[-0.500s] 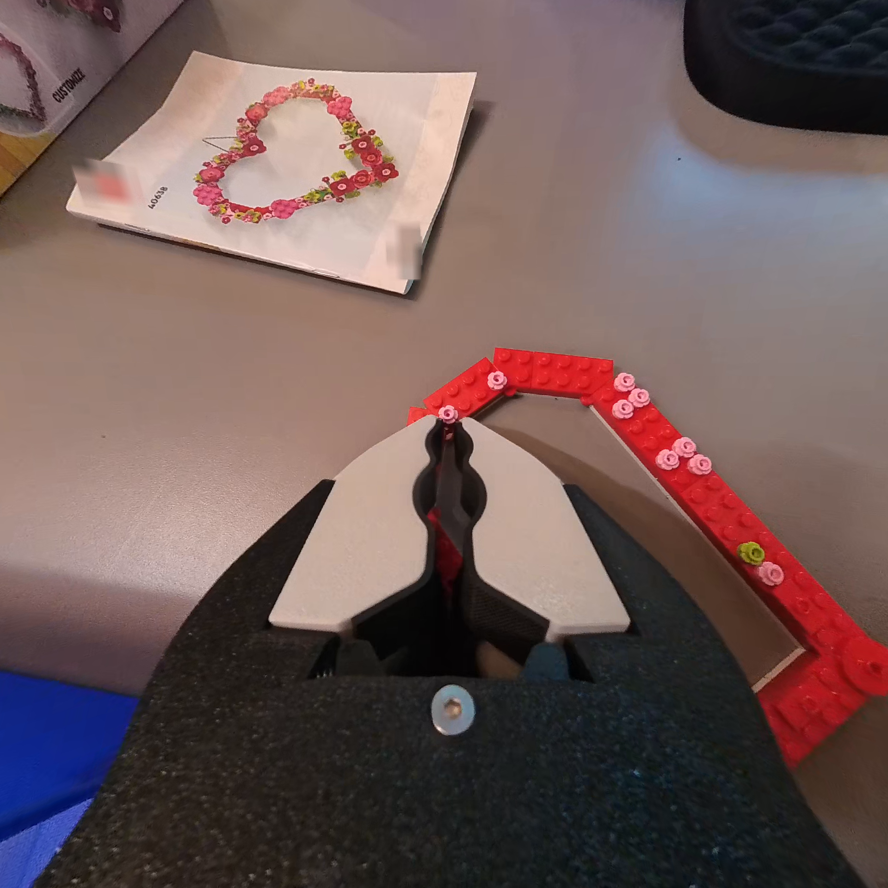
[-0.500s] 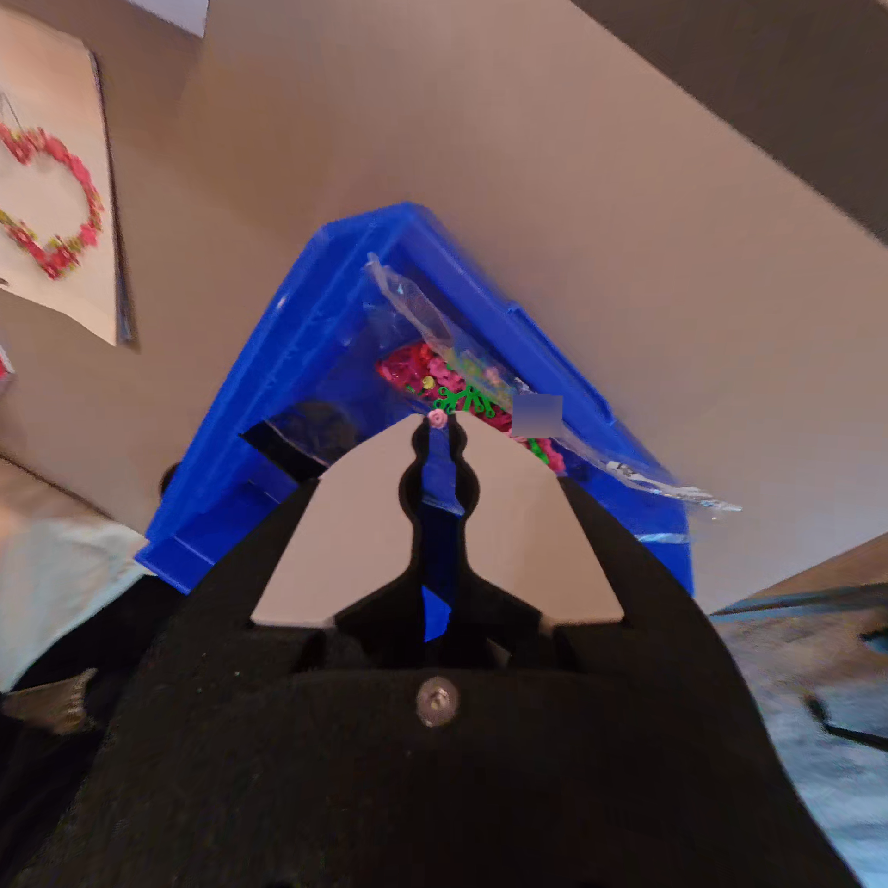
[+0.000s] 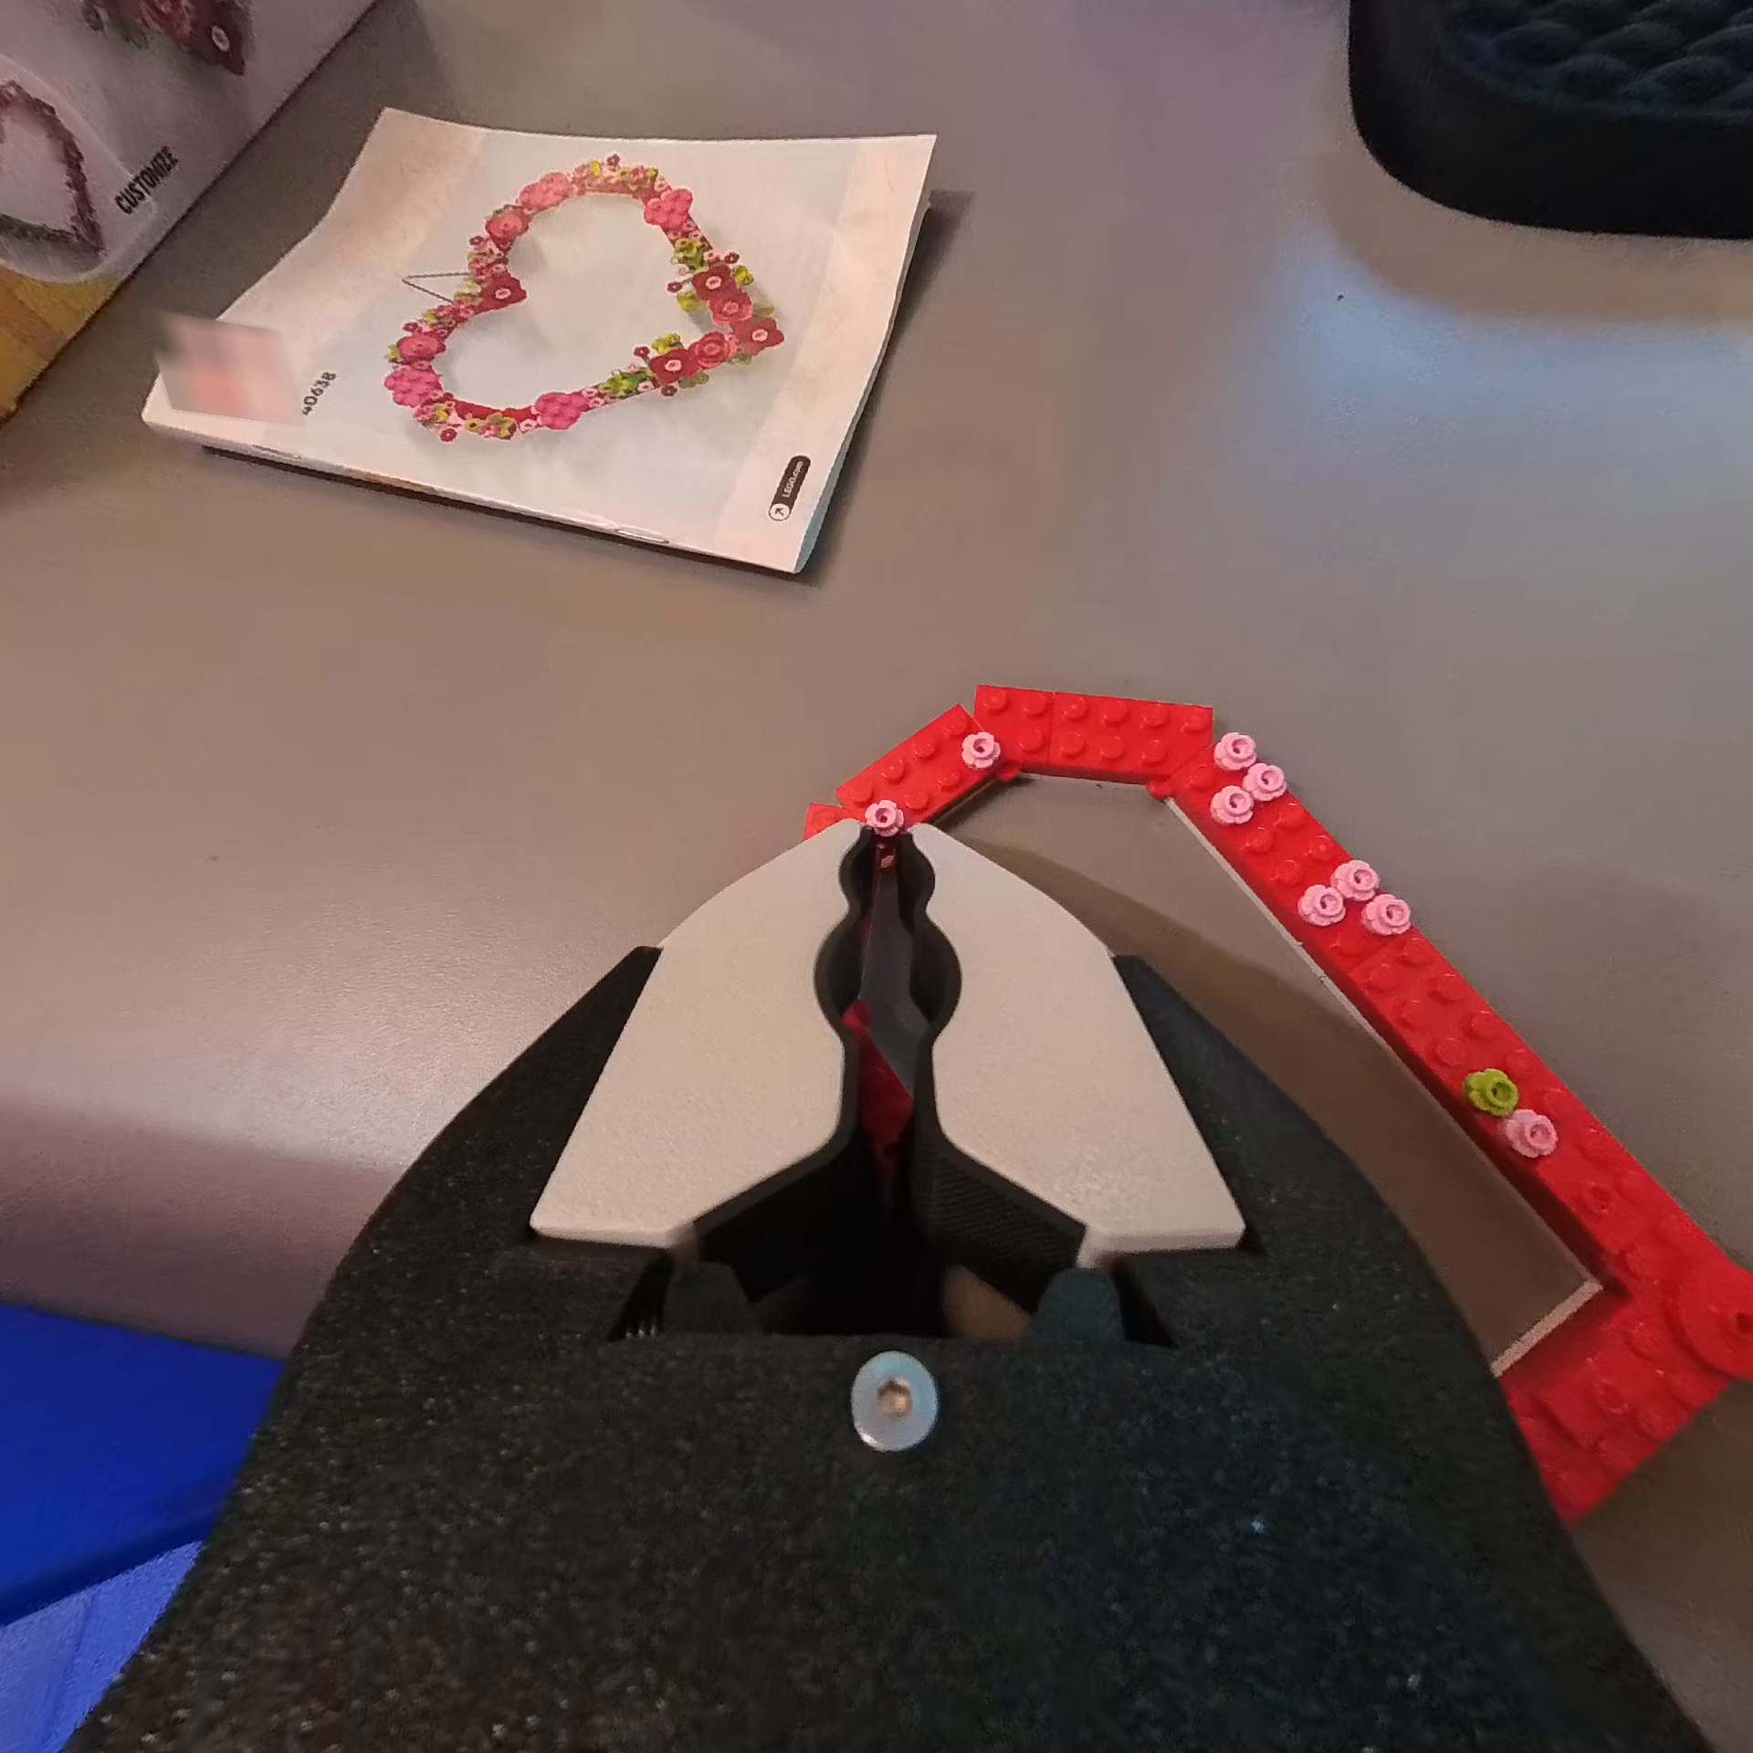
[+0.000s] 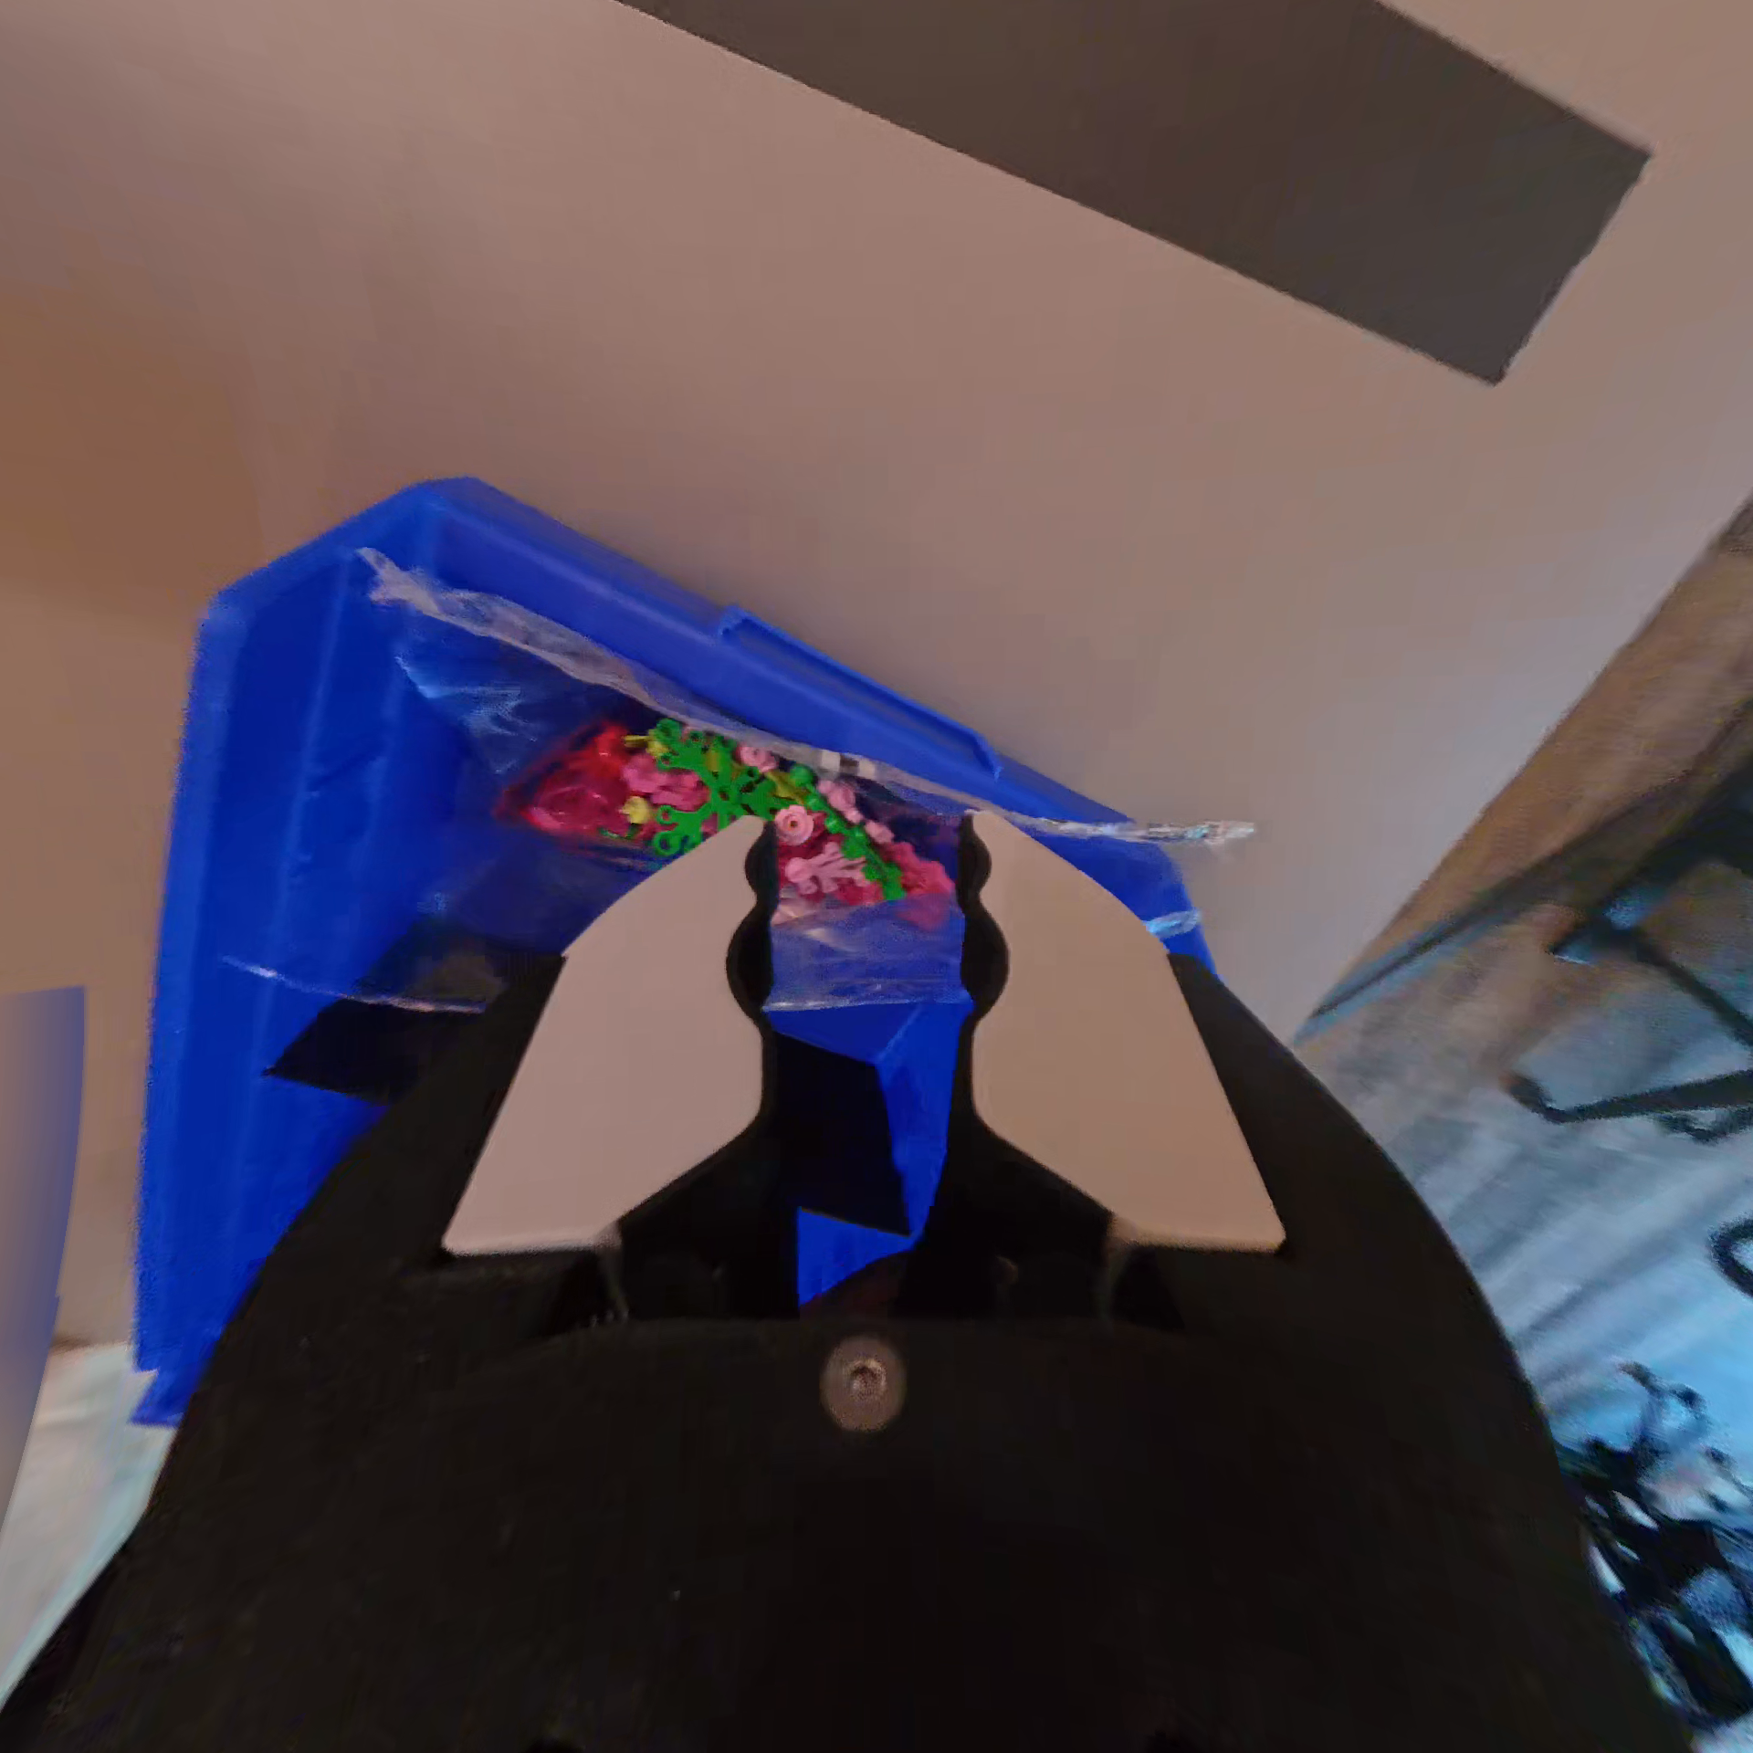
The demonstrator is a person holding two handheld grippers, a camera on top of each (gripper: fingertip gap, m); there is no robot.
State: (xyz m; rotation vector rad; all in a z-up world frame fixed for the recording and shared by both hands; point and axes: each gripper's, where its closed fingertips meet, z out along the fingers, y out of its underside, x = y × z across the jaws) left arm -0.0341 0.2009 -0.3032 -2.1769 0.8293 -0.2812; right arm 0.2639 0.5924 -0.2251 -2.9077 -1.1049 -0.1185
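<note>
My left gripper is shut on the left side of a red brick frame that lies on the grey table. The frame carries several pink flower studs and one green stud. One pink stud sits right at the fingertips. My right gripper is open over a blue bin. In the bin lies a clear plastic bag of small pink, red and green flower pieces. A small pink flower piece shows just inside the left fingertip; I cannot tell whether it touches it.
A booklet with a flower heart picture lies at the far left of the table, beside a cardboard box. A black padded object sits at the far right. A corner of the blue bin shows near left. The floor lies beyond the table's right edge. The gap from one gripper's tips to the other's is roughly 50 cm.
My right gripper was shut on a small pink flower piece; it has opened and dropped closer to the bag in the bin. My left gripper has not moved.
</note>
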